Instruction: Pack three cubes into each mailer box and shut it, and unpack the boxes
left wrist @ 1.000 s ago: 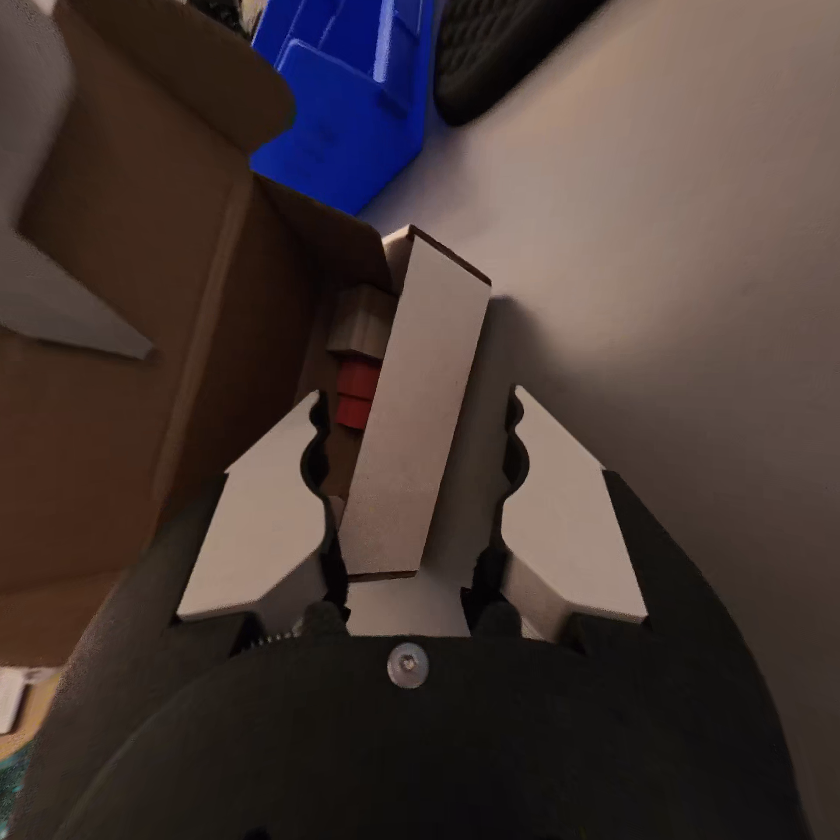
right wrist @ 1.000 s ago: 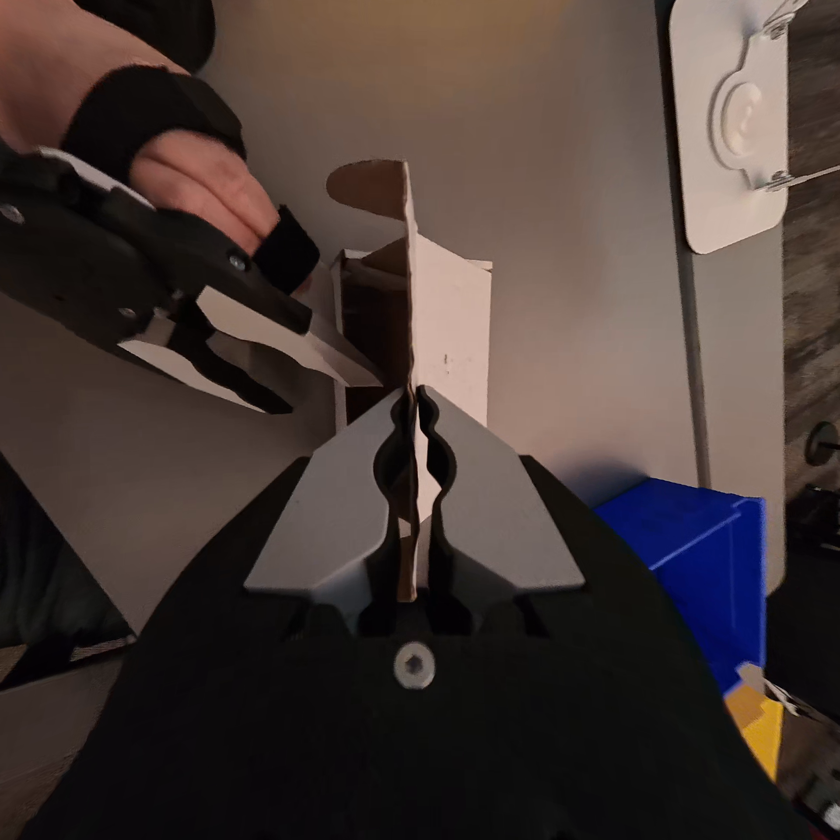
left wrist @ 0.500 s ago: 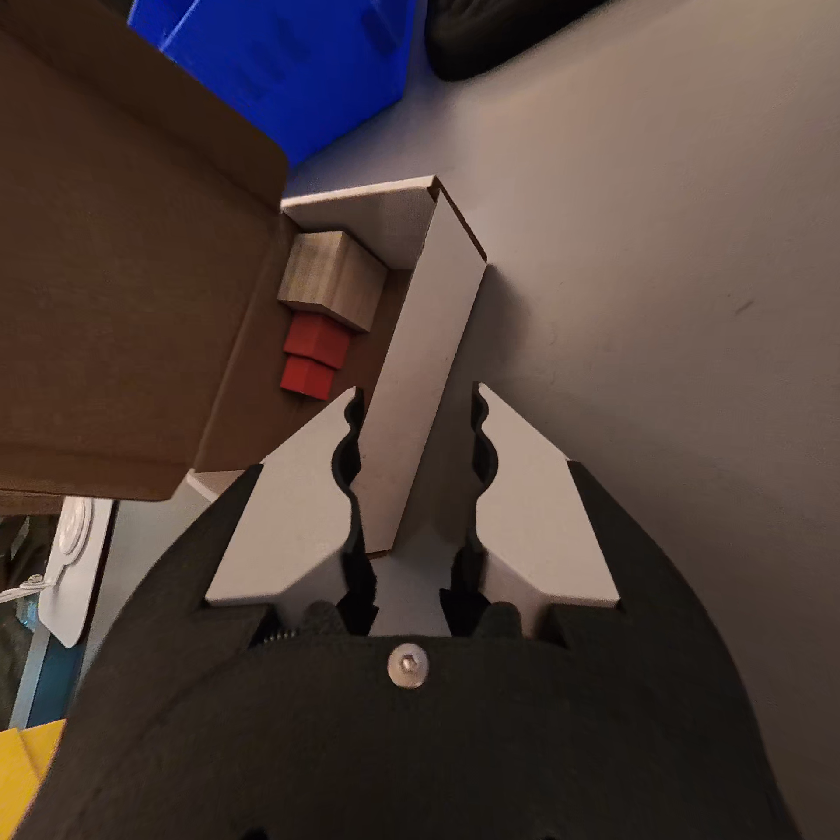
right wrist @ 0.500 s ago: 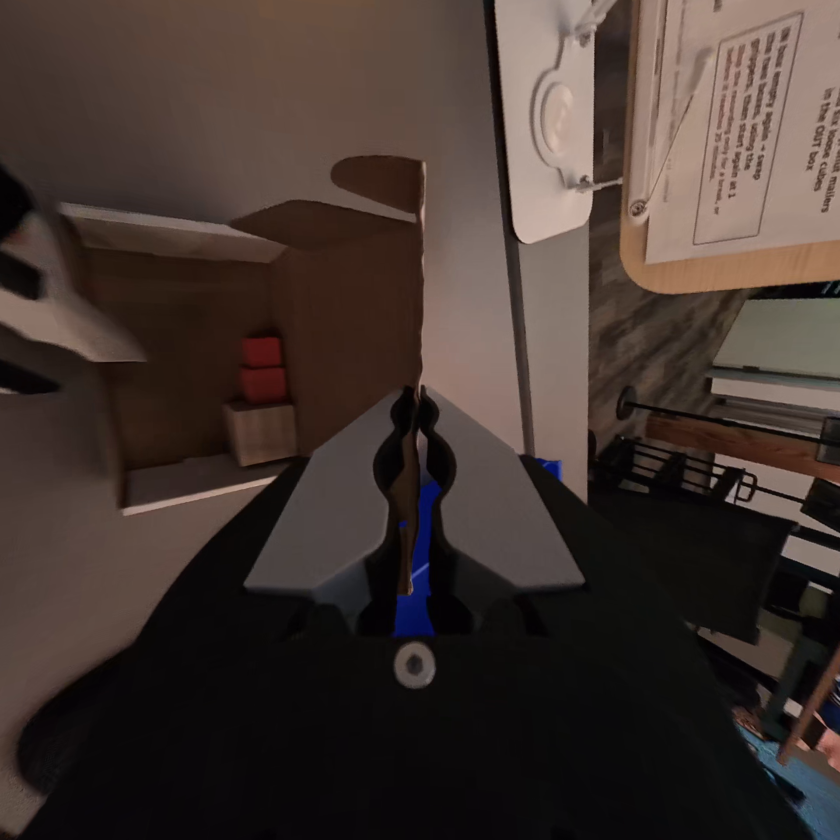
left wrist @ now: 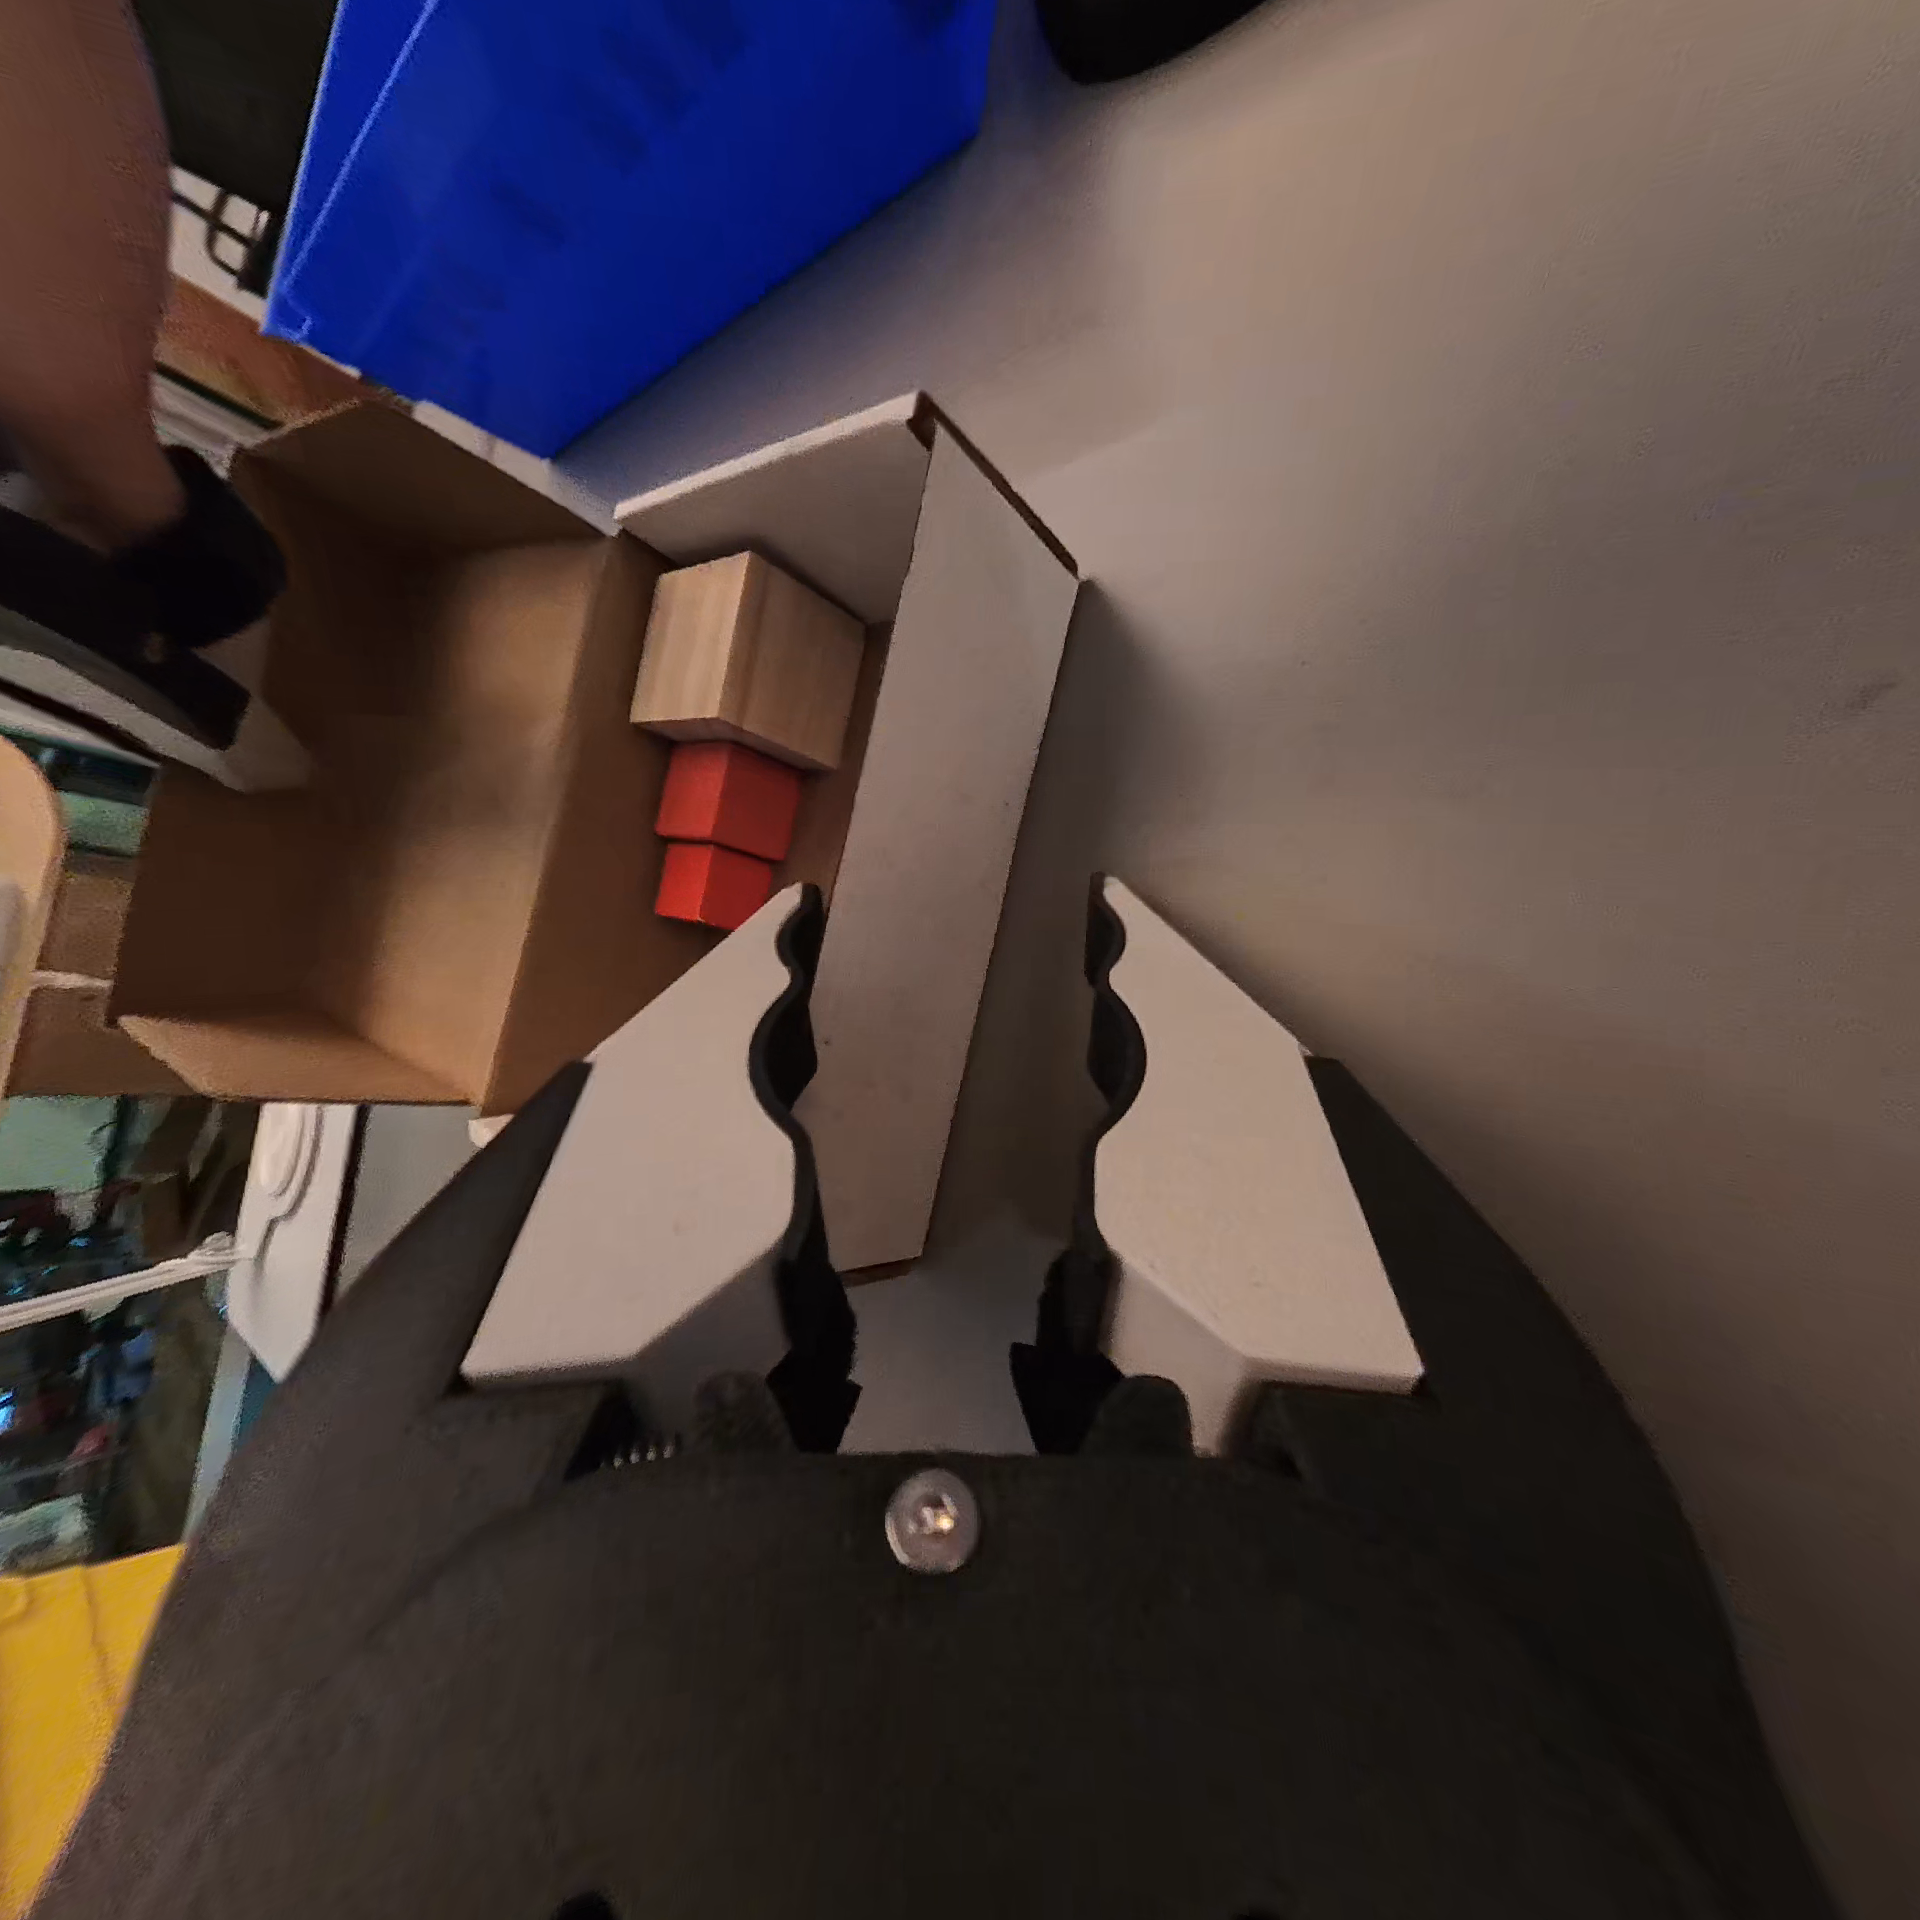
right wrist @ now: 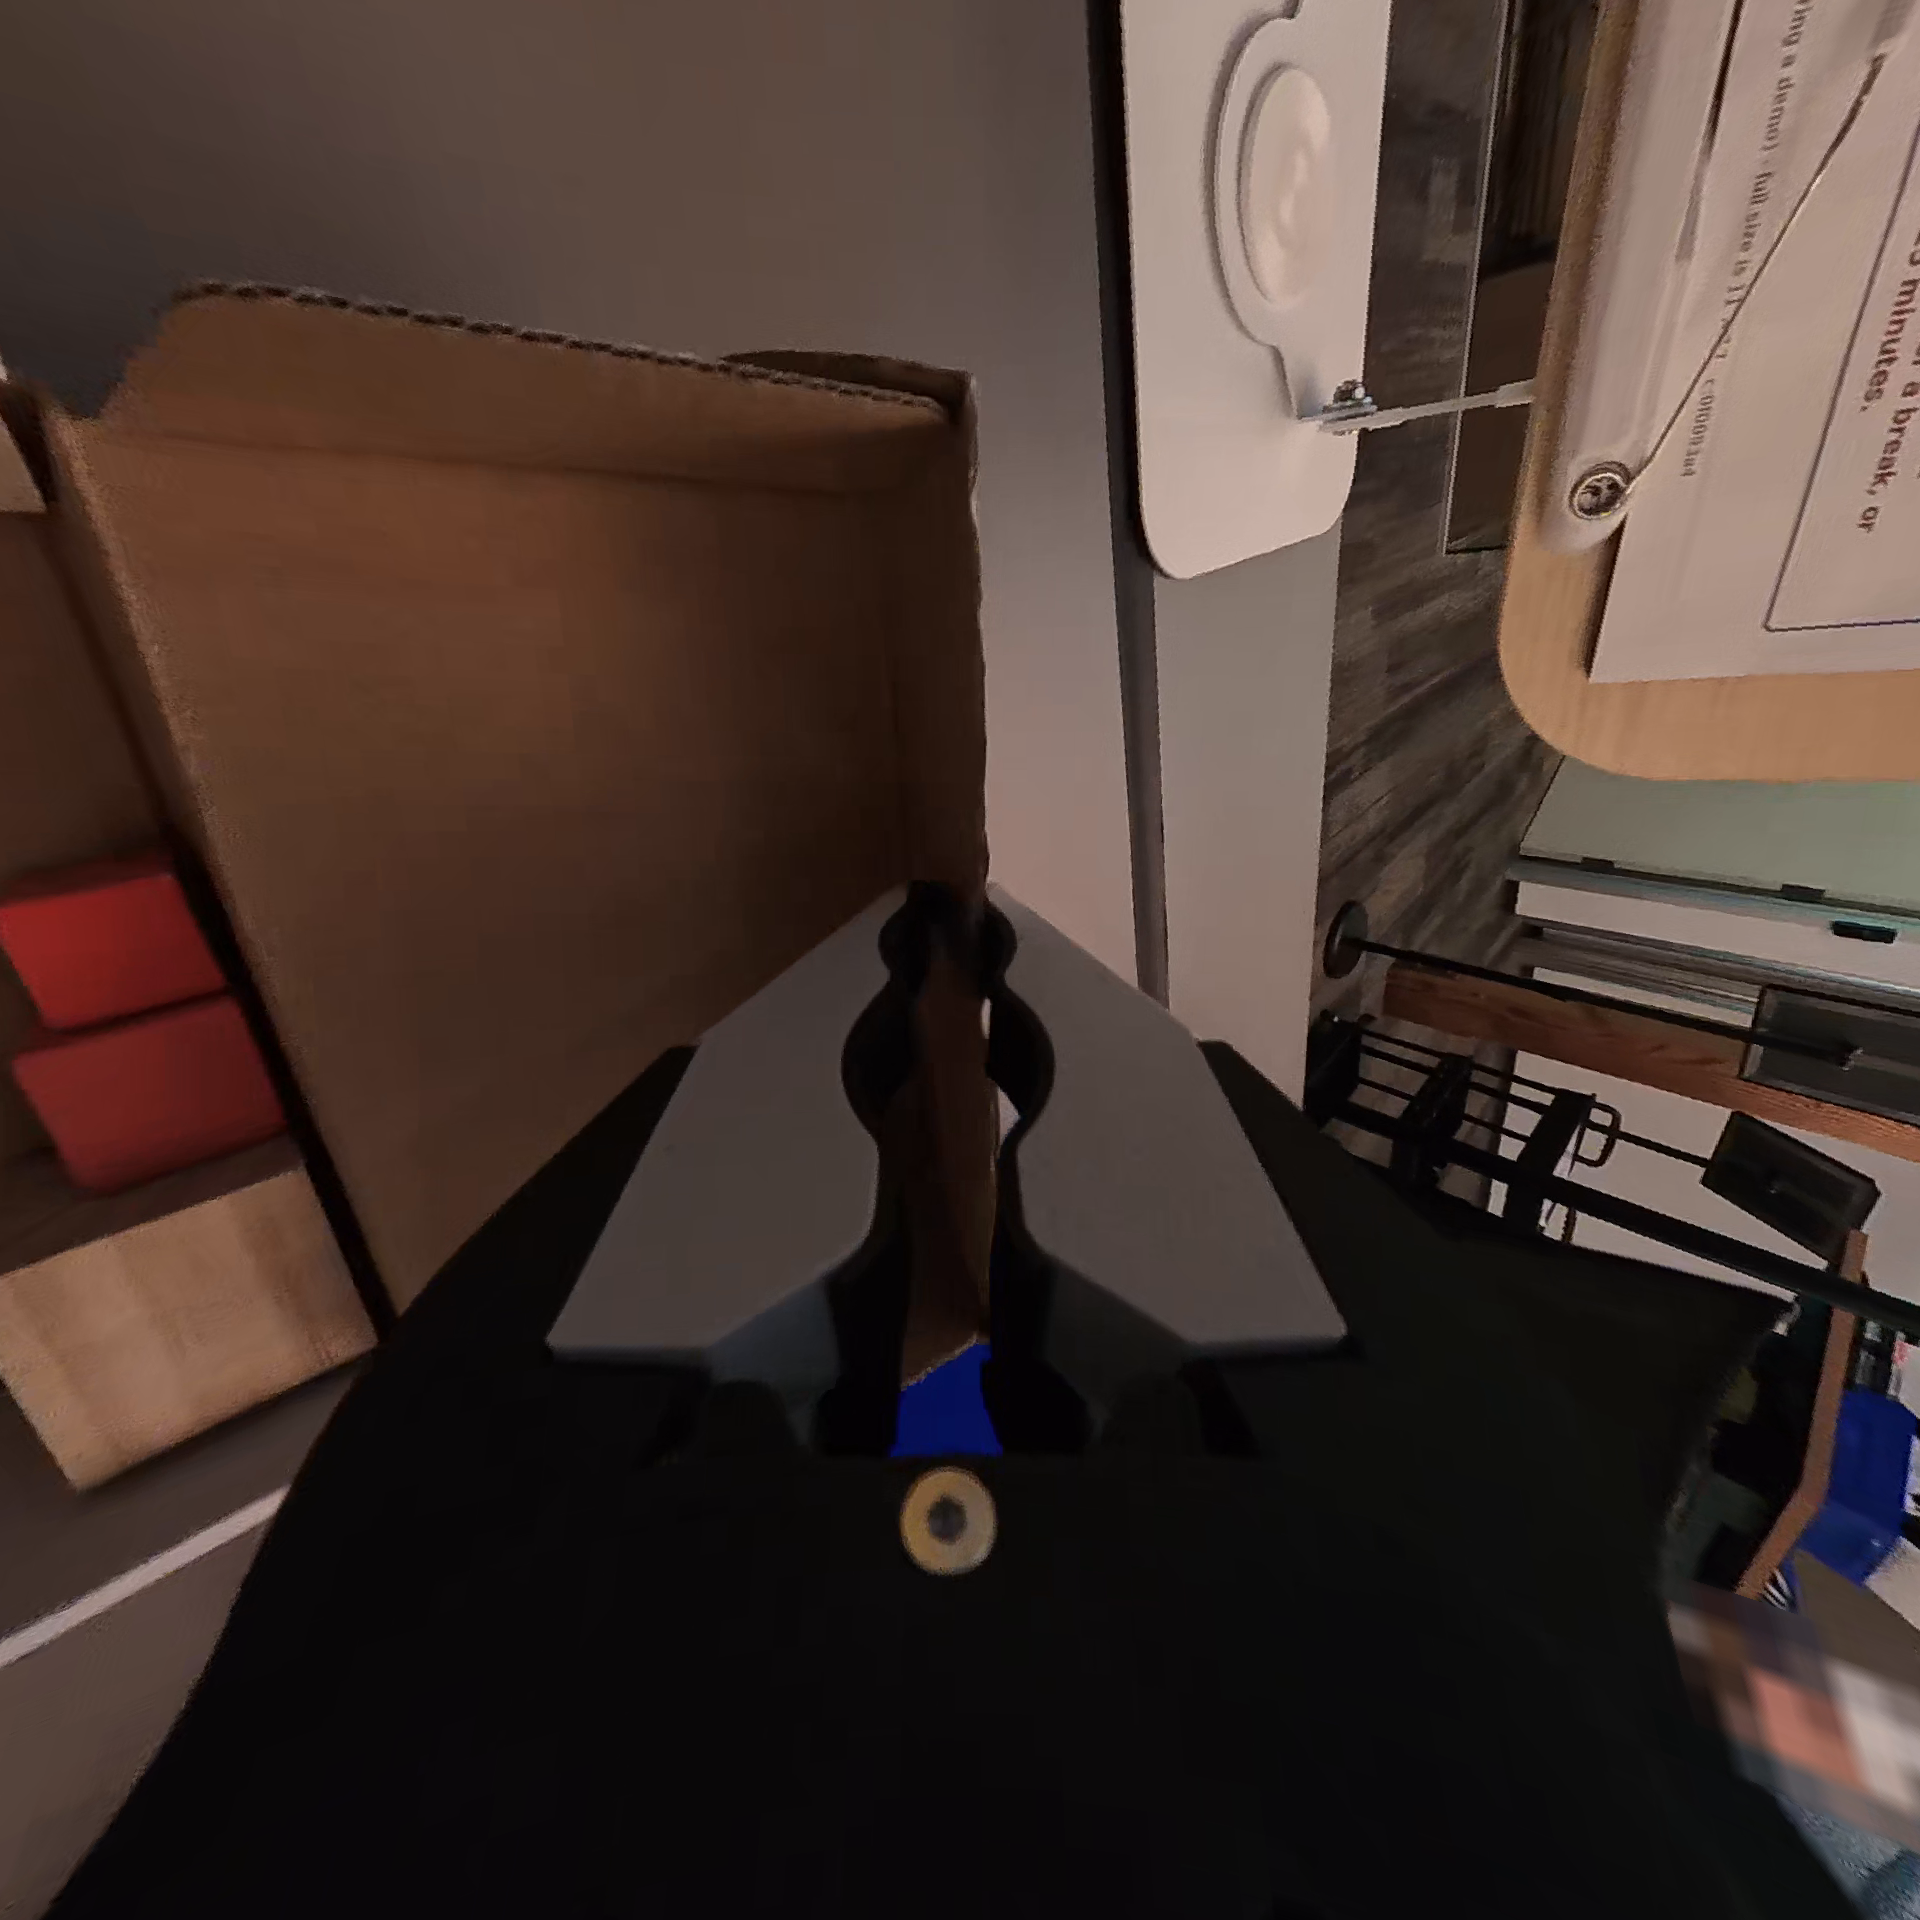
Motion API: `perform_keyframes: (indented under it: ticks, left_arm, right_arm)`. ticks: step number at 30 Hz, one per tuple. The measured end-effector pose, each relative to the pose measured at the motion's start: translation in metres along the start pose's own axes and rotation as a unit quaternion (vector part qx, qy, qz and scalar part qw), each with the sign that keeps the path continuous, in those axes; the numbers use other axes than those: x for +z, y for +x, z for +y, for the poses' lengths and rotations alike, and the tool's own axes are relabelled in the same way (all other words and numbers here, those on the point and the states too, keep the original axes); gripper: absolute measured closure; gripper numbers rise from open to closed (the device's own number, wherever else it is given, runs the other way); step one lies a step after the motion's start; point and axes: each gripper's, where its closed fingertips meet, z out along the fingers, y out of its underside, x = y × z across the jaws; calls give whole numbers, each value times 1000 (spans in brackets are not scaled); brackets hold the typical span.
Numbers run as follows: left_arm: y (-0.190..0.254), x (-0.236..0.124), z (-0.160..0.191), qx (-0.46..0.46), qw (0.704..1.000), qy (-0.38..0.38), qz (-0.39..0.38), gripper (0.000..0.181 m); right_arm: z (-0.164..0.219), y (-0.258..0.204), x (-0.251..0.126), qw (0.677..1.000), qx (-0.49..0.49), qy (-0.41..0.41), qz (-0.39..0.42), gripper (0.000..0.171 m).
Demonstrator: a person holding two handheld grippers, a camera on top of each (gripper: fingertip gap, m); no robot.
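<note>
The mailer box (left wrist: 935, 831) lies open on the grey table. Inside, against its white front wall, sit a wooden cube (left wrist: 748, 655) and two red cubes (left wrist: 727, 800) (left wrist: 712, 883) in a row. My left gripper (left wrist: 951, 888) is open and straddles that front wall. The brown lid (left wrist: 364, 779) is swung out to the left. My right gripper (right wrist: 951, 904) is shut on the lid's side flap (right wrist: 940, 1143). In the right wrist view the lid panel (right wrist: 520, 779) fills the middle, with the red cubes (right wrist: 104, 935) and the wooden cube (right wrist: 177, 1330) at the left edge.
A blue bin (left wrist: 623, 187) stands just beyond the box. A yellow bin (left wrist: 62, 1714) shows at the lower left. A white plate-like fixture (right wrist: 1247, 260) sits at the table's edge, with a clipboard with paper (right wrist: 1714, 416) past it. Bare grey table (left wrist: 1455, 520) lies right of the box.
My right gripper has swung the lid from nearly upright to wide open, keeping its hold on the flap. All three cubes have come into view. My left gripper stayed astride the front wall.
</note>
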Motion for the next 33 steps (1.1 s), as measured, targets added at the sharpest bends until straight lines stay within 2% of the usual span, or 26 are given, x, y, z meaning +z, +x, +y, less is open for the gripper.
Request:
perform_keyframes:
  ticks: [7, 10, 12, 16, 22, 28, 31, 33]
  left_arm:
    - [-32, 9, 25, 4, 997, -46, -62, 137]
    - [-47, 8, 35, -13, 995, -62, -81, 153]
    - [-53, 9, 41, -16, 993, -70, -89, 150]
    - [-50, 12, 44, -27, 995, -68, -73, 130]
    - [-53, 13, 47, -25, 994, -71, -76, 132]
    - [-57, 15, 51, -23, 994, -73, -77, 134]
    - [-57, 15, 51, -22, 994, -73, -78, 134]
    - [-57, 15, 51, -22, 994, -73, -78, 134]
  right_arm:
    - [-28, 22, 19, 999, -5, 36, 25, 163]
    - [-44, 27, 29, 998, -27, 37, 36, 162]
    - [-49, 30, 37, 998, -38, 32, 45, 161]
    - [-55, 31, 50, 998, -40, 34, 43, 159]
    - [-53, 27, 60, 997, -42, 26, 52, 154]
    - [-49, 42, 36, 994, -44, 34, 93, 149]
    - [-56, 52, 7, 991, -29, 64, 111, 121]
    - [-60, 61, -20, 987, -18, 92, 129, 118]
